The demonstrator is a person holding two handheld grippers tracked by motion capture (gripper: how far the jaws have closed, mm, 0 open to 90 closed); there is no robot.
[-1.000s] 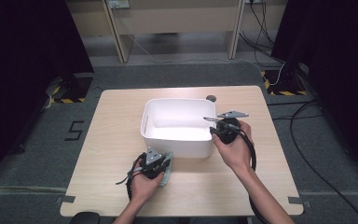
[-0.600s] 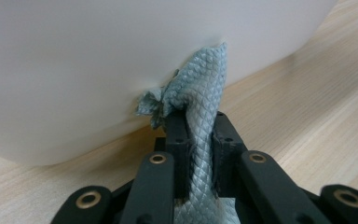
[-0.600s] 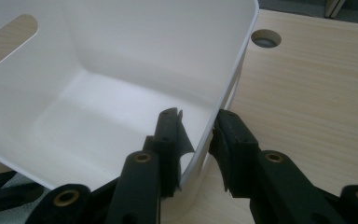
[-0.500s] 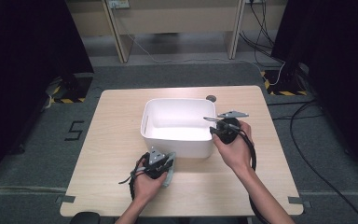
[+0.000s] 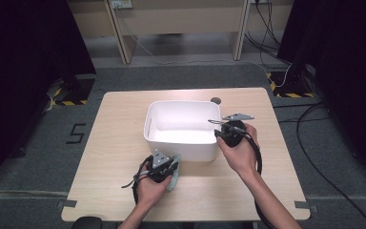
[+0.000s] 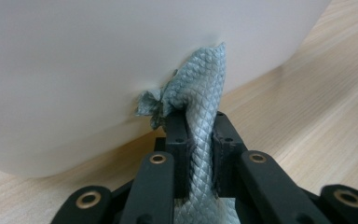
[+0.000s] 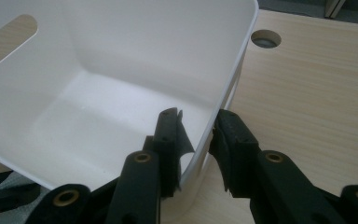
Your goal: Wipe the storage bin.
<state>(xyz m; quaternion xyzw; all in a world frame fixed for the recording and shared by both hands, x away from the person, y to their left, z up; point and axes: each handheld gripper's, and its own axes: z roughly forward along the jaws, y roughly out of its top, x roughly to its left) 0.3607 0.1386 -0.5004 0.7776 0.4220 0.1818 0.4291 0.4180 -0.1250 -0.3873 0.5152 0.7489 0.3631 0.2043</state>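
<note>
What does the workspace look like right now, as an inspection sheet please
Surface: wooden table, round hole behind the tub.
Job's things: white tub mid-table; grey-green cloth against its near wall.
Clutter: nothing seen.
Grippers: left claw shut on cloth; right claw astride the tub's right wall, one jaw inside, one outside.
Cables: black cable along the right forearm; more on the floor behind.
Surroundings: grey carpet, a "5" mark, striped tape.

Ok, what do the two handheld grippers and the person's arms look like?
Both grippers, left gripper and right gripper, are black with two ribbed jaws and brass-coloured pivot pins, each topped by a grey three-cornered plate and trailing a black cable. Forearms are bare, no sleeves showing.
</note>
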